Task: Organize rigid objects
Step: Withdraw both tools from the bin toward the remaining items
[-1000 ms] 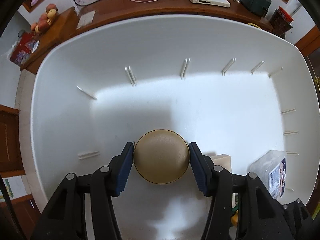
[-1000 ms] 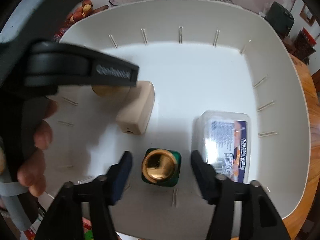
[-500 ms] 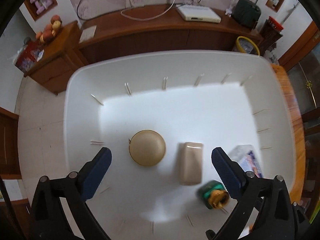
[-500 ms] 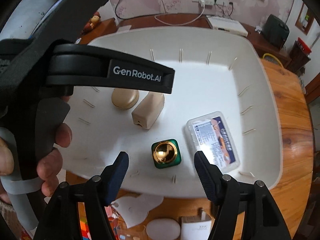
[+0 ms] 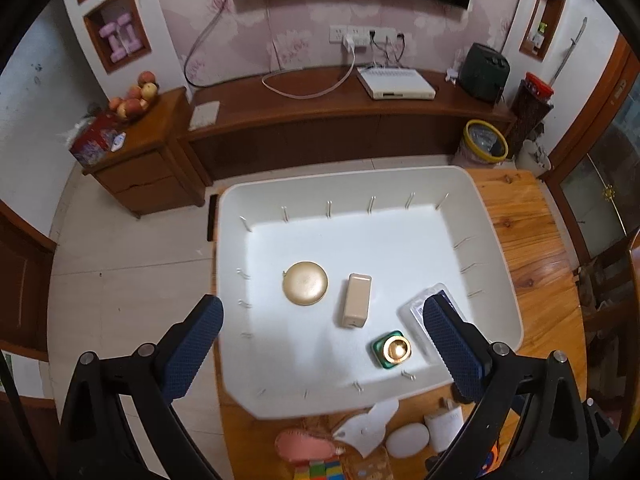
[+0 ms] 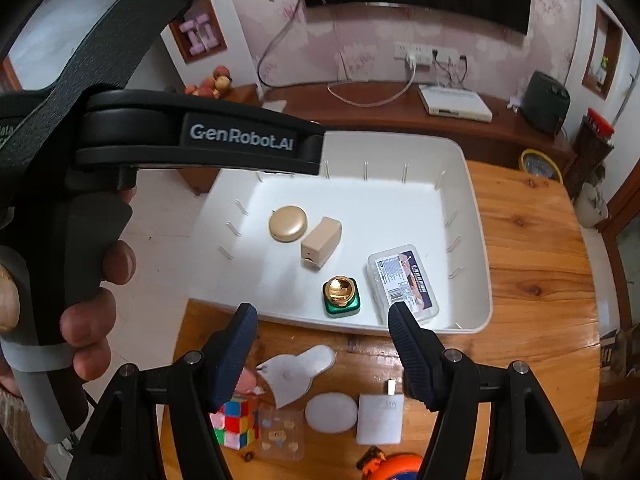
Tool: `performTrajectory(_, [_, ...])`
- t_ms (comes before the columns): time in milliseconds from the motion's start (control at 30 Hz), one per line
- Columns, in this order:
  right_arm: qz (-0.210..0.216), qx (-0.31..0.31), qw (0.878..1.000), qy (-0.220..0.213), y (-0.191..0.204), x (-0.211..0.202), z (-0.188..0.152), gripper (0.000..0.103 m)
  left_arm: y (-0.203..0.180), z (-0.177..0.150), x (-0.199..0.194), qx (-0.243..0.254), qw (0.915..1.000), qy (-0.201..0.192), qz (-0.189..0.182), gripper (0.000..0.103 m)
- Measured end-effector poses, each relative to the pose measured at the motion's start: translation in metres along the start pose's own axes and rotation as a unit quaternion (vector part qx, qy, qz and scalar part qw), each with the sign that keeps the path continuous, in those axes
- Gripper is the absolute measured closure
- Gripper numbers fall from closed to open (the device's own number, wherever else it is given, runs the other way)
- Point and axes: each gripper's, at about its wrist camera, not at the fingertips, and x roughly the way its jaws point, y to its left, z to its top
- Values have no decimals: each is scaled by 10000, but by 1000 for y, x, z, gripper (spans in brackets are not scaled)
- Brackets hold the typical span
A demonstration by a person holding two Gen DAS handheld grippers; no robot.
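Observation:
A white bin (image 5: pixel 496 240) (image 6: pixel 478 216) stands on the wooden table. In it lie a round gold compact (image 5: pixel 305 282) (image 6: pixel 287 224), a beige box (image 5: pixel 356 299) (image 6: pixel 321 241), a green bottle with a gold cap (image 5: pixel 393 350) (image 6: pixel 341 296) and a clear labelled case (image 5: pixel 420 312) (image 6: pixel 402 278). My left gripper (image 5: pixel 322 350) is open and empty, high above the bin. My right gripper (image 6: pixel 324 350) is open and empty above the bin's near edge.
On the table in front of the bin lie a white cut-out (image 6: pixel 298 372), a white oval soap-like piece (image 6: pixel 331 413), a white charger (image 6: pixel 379 417), a colour cube (image 6: pixel 236 422), a blister tray (image 6: pixel 280 434) and a pink item (image 5: pixel 306 444). The left gripper's handle (image 6: pixel 192 140) fills the right view's left.
My left gripper let go of the gold compact, opened wide and rose well above the bin. My right gripper also pulled up and back from the green bottle.

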Motion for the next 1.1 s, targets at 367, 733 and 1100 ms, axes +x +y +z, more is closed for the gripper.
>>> performTrajectory(367, [38,-230,9987,-458,0,-63,-22,34,1,-27,-82,-183,9982,-565,-127,3])
performTrajectory(733, [-87,-312,9961,-816,-16,-111,-55,29,-14,-68,-137,-75,9947,-1023,-81,2])
performTrajectory(1100, [-302,-419,9936,-1007,-35,-132,-88,23,-24,-101,-156,-13,9922,-1236,-158,2])
